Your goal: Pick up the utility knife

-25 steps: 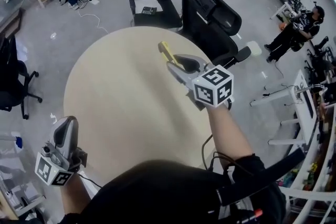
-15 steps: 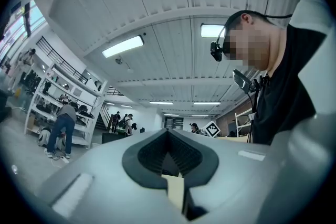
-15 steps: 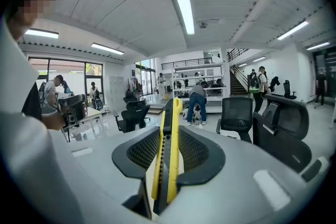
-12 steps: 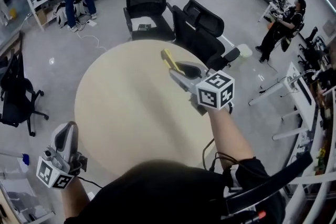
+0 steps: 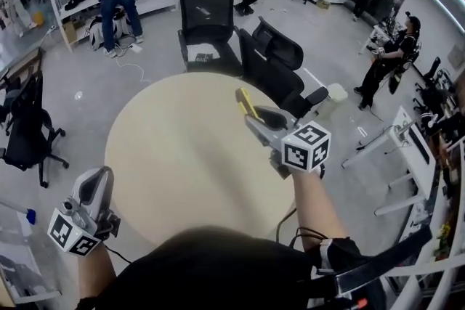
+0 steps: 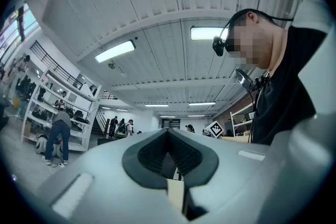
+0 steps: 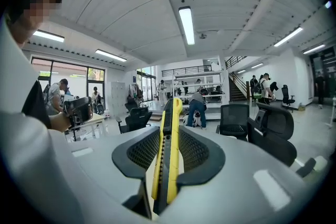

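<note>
The yellow utility knife is grasped by the fingers of the right gripper above the counter, while the fingers of the left gripper are clenched together.

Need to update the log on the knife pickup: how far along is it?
Done: the yellow knife is off the round table. In hand: the right gripper clamps it between its jaws and holds it in the air above the tabletop. The left gripper is shut and empty, beside the table's edge. Left: nothing for the pickup itself, as far as the views show.
</note>
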